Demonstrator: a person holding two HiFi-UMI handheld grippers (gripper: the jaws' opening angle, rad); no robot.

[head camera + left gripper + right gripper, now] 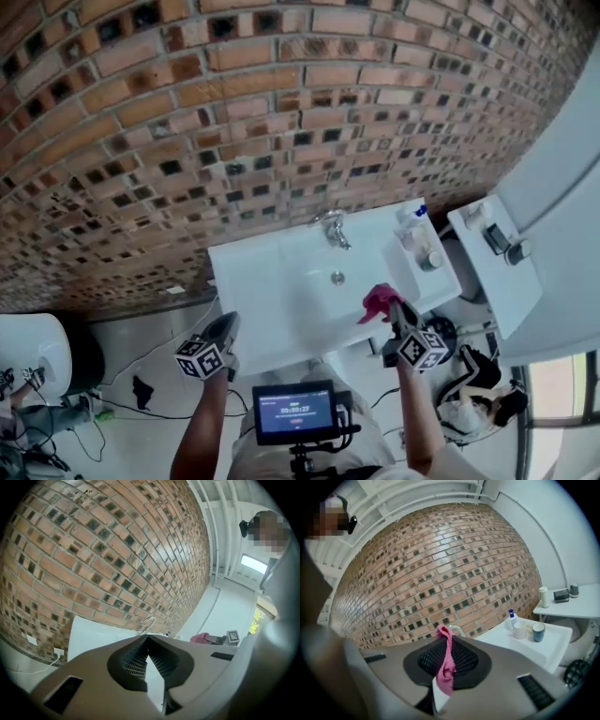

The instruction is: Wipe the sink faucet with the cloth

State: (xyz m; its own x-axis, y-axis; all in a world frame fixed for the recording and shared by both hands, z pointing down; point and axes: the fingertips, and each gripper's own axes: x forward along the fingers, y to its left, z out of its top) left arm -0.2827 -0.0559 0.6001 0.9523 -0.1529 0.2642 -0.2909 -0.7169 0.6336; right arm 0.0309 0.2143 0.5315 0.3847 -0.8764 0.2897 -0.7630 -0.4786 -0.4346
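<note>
— Which step is this?
— The approach. The right hand-held gripper (448, 644) pinches the pink cloth (446, 663); the faucet (335, 228) stands ahead of its jaws, apart.
— And the left hand-held gripper (147, 644)?
— Jaws together, empty. Next, I'd judge: press the cloth forward onto the spout.

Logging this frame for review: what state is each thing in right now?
right gripper: jaws shut on pink cloth
pink cloth: bunched, clear of the faucet
left gripper: jaws shut, empty
faucet: untouched, no water seen
blue cup: upright on sink ledge
</note>
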